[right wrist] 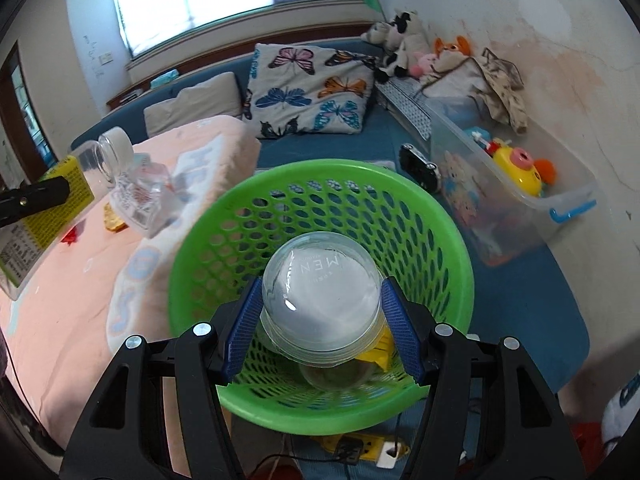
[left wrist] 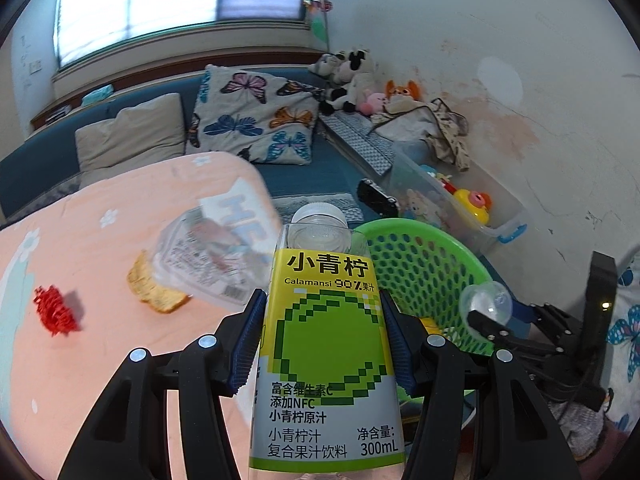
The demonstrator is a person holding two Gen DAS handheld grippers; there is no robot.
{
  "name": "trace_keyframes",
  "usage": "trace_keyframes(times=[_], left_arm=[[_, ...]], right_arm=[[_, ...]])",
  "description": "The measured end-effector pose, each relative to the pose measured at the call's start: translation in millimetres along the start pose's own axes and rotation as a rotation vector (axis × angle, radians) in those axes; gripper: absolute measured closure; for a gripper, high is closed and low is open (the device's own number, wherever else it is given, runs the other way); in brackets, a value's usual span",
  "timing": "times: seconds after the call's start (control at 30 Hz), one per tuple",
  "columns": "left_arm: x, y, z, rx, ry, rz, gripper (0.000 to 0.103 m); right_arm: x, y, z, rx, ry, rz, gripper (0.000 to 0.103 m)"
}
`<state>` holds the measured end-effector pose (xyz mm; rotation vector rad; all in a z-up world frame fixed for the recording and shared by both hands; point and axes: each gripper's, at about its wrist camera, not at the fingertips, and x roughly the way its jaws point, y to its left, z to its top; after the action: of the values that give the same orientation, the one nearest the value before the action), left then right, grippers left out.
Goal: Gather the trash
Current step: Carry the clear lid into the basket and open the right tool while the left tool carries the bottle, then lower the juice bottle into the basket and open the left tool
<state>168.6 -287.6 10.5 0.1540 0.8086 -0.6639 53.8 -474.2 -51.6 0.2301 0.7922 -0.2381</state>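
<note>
Tongs both loaded, left gripper (left wrist: 324, 344) clamping bottle (left wrist: 326, 360), right gripper (right wrist: 322, 330) clamping jar (right wrist: 320, 300) over basket (right wrist: 452, 248); dropping comes next.

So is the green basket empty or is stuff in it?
Not empty. Inside the green basket lie a yellow wrapper and something clear.

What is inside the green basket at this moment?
In the green basket lie a yellow wrapper and a clear round item. The clear jar in the right gripper covers much of the bottom, so more may be hidden.
</note>
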Motion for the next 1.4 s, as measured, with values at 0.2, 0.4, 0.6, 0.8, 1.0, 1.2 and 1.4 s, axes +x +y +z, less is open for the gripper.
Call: trace_keyframes(times=[0.2,0.4,0.6,0.8,1.0,1.2,1.4], left_arm=[[12.1,-23.0,7.8,0.037,0.004,-0.027,0.049],[25.9,-37.8,13.8,0.047,0.011,-0.055,0.049],[46.1,-51.2,18.6,0.06,0.027,-0.073,0.049],[65.6,-57.6,16.3,0.065,0.06,-0.093,0.049],[82.9,-57.4,10.9,0.047,0.098,-0.117,0.049],[88.8,-58.5,7.3,0.052,0.103,-0.137,0.046],[77.5,-60.1,9.7,0.069,0.06,-0.144,0.037]], right_arm=[[11.2,-11.4,-1.3,0.027,0.023,-0.002,0.04],[9.3,-17.3,-3.2,0.038,0.021,-0.008,0.036],[0.1,-18.6,-5.3,0.036,0.005,-0.003,0.036],[-8.1,-18.3,-6.7,0.027,-0.012,-0.005,0.033],[-11.5,-17.5,-10.0,0.029,-0.015,0.0,0.033],[-14.4,-16.1,-12.1,0.029,-0.014,0.003,0.033],[-15.9,-15.0,-12.4,0.029,-0.016,0.003,0.033]])
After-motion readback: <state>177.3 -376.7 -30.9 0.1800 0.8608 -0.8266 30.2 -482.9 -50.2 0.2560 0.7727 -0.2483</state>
